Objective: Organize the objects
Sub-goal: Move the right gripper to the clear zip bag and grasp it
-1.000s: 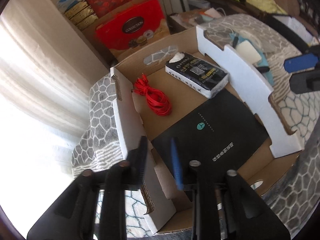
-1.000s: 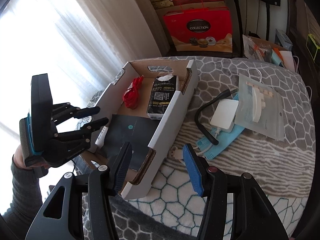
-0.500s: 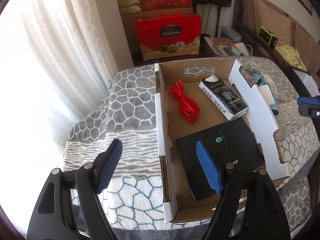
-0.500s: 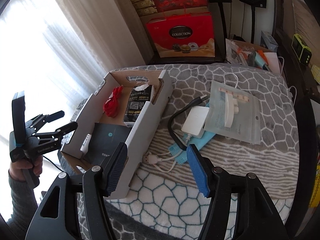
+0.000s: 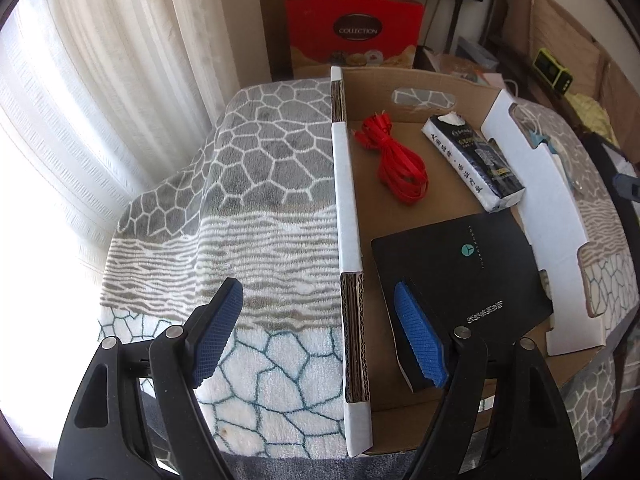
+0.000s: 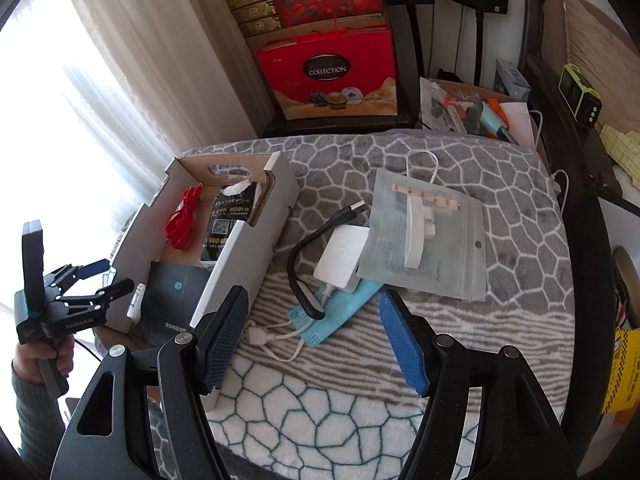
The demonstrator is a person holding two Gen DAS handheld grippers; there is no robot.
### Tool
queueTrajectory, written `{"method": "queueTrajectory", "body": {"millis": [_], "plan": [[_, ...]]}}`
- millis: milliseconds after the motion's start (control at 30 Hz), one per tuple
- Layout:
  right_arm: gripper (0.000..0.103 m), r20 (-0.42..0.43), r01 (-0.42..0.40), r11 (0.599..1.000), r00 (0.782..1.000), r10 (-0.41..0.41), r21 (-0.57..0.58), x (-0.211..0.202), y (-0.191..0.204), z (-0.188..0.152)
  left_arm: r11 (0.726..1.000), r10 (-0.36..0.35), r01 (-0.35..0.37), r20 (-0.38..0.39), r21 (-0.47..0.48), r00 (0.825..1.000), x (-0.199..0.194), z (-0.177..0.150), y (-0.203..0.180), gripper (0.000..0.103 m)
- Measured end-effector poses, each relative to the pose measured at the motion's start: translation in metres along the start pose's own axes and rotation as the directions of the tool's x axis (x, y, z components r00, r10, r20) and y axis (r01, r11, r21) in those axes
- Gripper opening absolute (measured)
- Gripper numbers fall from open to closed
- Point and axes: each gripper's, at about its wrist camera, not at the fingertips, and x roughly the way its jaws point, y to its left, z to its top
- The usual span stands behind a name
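- Far left of the shallow brown cardboard tray with white outer walls (image 6: 224, 280), a hand (image 6: 44, 356) carries the left gripper (image 5: 320, 336); its blue-padded jaws stand apart and empty, straddling the tray's left wall.
- Inside the tray, by its left wall, lies a coiled red flat cable (image 5: 396, 160).
- Right of the cable, still in the tray, rests a black-and-white tissue pack (image 5: 472, 162).
- At the tray's near end sits a flat black square box with a small teal logo (image 5: 464, 276).
- Just right of the tray, on the grey-and-white patterned blanket (image 6: 400, 412), a black bendy USB lamp (image 6: 304, 264) touches a white square adapter (image 6: 340, 256).
- Further right of the tray, a clear zip bag holding a white part (image 6: 428, 236) overlaps the adapter.
- The right gripper (image 6: 316, 340) hovers over a white USB cable (image 6: 276, 338) and a light blue strap (image 6: 340, 316) beside the tray; its jaws are opening, gripping nothing.
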Motion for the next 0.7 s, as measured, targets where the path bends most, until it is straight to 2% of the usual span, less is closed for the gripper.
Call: {"method": "queueTrajectory", "body": {"millis": [33, 167, 233, 333, 367, 467, 700], "plan": [[0.070, -0.004, 0.005, 1.000, 1.000, -0.005, 0.001, 0.002, -0.001, -0.001, 1.000, 0.001, -0.001, -0.001, -0.003, 1.000, 0.001, -0.001, 0.000, 0.072], [0.070, -0.014, 0.005, 1.000, 1.000, -0.005, 0.013, 0.007, -0.005, -0.003, 1.000, -0.011, 0.011, -0.028, -0.015, 1.000, 0.009, -0.005, 0.002, 0.042], [0.070, -0.017, 0.007, 1.000, 1.000, -0.007, 0.015, 0.008, -0.006, -0.003, 0.999, -0.042, 0.041, -0.037, -0.017, 0.998, 0.011, -0.007, 0.001, 0.033], [0.070, -0.019, 0.010, 1.000, 1.000, -0.010, 0.019, 0.010, -0.007, -0.002, 0.999, -0.052, 0.053, -0.043, 0.015, 0.998, 0.011, -0.008, -0.008, 0.018], [0.070, -0.019, 0.011, 1.000, 1.000, -0.010, 0.022, 0.010, -0.008, -0.002, 0.998, -0.058, 0.059, -0.044, 0.030, 0.997, 0.011, -0.008, -0.012, 0.011], [0.070, -0.017, 0.007, 1.000, 1.000, -0.007, 0.029, 0.010, -0.011, -0.001, 0.997, -0.011, 0.014, -0.032, 0.075, 0.999, 0.010, -0.010, -0.021, 0.011], [0.070, -0.002, 0.029, 0.997, 1.000, -0.029, 0.068, 0.012, -0.026, 0.006, 0.997, -0.032, 0.033, -0.016, 0.072, 0.999, 0.009, -0.011, -0.017, 0.011]]}}
